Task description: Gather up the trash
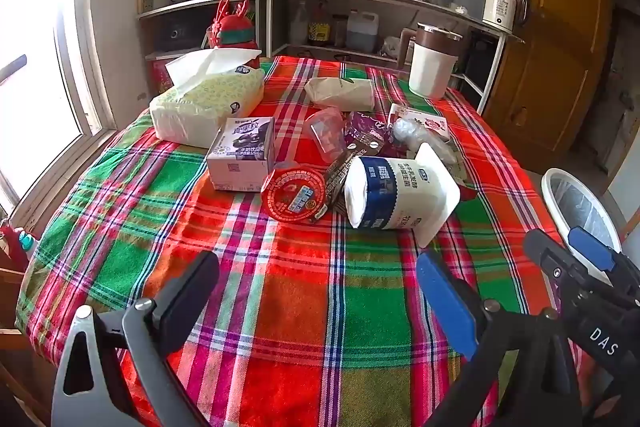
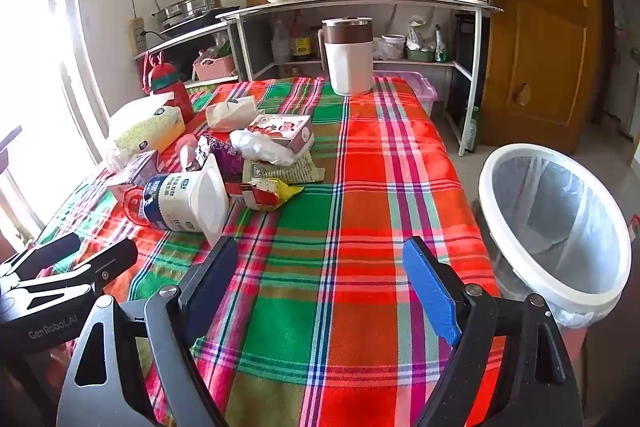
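Note:
A heap of trash lies mid-table on the plaid cloth [image 1: 120, 207]. It holds a tipped white and blue carton [image 1: 400, 195], a red-lidded cup [image 1: 294, 195], a purple milk box [image 1: 244, 155], a clear plastic cup [image 1: 324, 135], wrappers [image 1: 368, 135] and crumpled plastic [image 1: 416, 135]. My left gripper [image 1: 320, 299] hangs open over bare cloth in front of the heap. My right gripper [image 2: 320, 283] is open too, right of the carton [image 2: 188, 203], holding nothing. Each gripper shows in the other's view: the right gripper [image 1: 566, 247], the left gripper [image 2: 86, 253].
A white-rimmed bin [image 2: 486, 187] with a clear liner stands off the table's right edge, also visible as the bin [image 1: 549, 193]. Two tissue packs [image 1: 208, 99], a red bottle [image 2: 176, 91] and a white jug [image 2: 350, 63] stand toward the back. Shelves with cookware line the wall.

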A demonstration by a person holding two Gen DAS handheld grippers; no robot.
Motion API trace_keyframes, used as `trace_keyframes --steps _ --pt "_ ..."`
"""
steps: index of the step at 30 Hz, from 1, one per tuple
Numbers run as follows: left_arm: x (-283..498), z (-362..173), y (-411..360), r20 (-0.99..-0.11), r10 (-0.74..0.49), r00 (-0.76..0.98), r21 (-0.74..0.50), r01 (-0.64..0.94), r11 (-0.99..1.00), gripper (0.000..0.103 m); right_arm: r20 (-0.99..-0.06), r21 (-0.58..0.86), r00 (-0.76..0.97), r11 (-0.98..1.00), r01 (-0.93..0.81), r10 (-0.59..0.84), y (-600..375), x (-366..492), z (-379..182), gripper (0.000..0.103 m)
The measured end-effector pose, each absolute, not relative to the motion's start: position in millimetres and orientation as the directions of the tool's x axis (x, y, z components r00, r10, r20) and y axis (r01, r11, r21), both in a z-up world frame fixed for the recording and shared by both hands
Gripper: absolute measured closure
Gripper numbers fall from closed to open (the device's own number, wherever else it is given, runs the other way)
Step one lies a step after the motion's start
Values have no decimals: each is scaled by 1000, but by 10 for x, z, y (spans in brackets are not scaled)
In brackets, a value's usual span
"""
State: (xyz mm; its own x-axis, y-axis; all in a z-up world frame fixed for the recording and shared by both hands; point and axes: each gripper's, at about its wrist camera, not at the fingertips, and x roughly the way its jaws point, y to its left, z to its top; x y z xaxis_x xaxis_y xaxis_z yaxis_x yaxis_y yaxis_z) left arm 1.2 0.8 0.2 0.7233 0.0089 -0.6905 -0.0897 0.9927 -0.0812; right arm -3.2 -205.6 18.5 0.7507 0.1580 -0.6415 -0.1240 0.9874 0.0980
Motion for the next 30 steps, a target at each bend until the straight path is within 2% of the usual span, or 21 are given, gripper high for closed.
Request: trace_keyframes --steps 30 --pt "-55 18 39 -687 37 726 -67 -115 991 3 -624 97 765 987 -124 158 -2034 -105 226 18"
